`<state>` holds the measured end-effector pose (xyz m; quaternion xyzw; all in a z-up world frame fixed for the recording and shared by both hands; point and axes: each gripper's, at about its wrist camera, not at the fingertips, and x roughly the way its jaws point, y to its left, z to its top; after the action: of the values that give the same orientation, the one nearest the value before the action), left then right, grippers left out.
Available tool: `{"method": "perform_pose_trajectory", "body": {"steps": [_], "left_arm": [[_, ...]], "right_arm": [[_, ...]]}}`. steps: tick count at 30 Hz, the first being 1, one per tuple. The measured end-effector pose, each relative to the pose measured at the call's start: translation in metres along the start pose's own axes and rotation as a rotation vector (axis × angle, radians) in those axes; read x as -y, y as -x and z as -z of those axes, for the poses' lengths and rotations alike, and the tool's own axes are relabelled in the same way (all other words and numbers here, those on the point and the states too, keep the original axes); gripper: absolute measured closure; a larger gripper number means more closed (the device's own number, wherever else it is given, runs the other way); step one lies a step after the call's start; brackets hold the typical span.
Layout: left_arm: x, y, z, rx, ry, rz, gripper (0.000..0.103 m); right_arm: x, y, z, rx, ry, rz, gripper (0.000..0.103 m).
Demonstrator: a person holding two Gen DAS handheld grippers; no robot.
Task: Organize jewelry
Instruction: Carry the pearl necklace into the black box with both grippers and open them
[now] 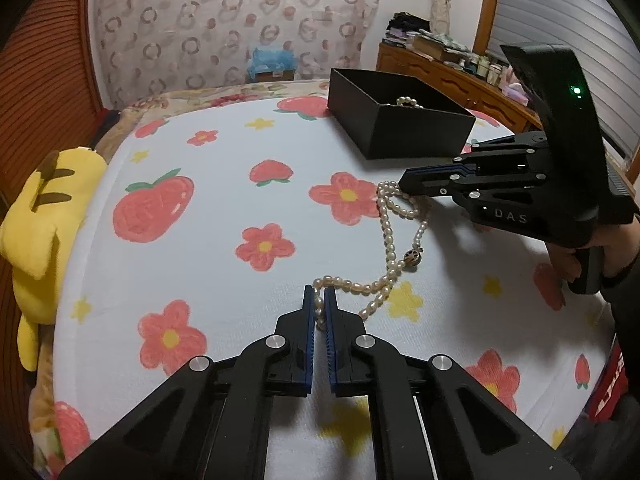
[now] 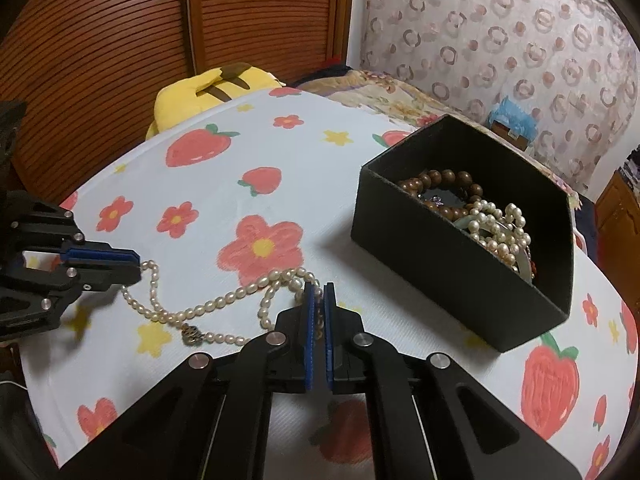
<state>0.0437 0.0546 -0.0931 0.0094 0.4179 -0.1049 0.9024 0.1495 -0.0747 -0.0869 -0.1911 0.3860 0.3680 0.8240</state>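
Note:
A white pearl necklace point(image 1: 387, 240) with a small dark clasp bead lies stretched on the flowered cloth; it also shows in the right wrist view point(image 2: 224, 300). My left gripper point(image 1: 319, 296) is shut on one end of it. My right gripper point(image 2: 319, 292) is shut on the other, bunched end; it shows in the left wrist view point(image 1: 404, 188) too. The left gripper appears at the left of the right wrist view point(image 2: 134, 266). A black open box point(image 2: 452, 264) holds brown beads and pearl strands; it stands beyond the necklace point(image 1: 400, 120).
A yellow plush toy point(image 1: 44, 216) lies at the cloth's left edge. A wooden slatted wall point(image 2: 120, 40) stands behind. A wooden dresser point(image 1: 460, 76) with clutter stands at the far right. A small blue-wrapped box point(image 1: 274, 66) sits by the patterned curtain.

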Motion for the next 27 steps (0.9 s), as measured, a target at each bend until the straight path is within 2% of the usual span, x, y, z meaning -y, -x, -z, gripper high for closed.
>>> {"method": "perform_pose_trajectory", "body": {"steps": [2,16,27], "left_arm": [[0.004,0.004,-0.001,0.022,-0.011,-0.016,0.099],[0.021,0.045,-0.041,0.18,-0.01,0.022,0.099],[0.033,0.052,-0.081,0.232,-0.044,0.017,0.099]], "right_arm": [[0.0,0.005,0.001,0.014,-0.004,-0.001,0.098],[0.002,0.073,-0.009,0.176,-0.024,0.009,0.098],[0.012,0.108,-0.023,0.248,-0.01,0.064,0.098]]}}
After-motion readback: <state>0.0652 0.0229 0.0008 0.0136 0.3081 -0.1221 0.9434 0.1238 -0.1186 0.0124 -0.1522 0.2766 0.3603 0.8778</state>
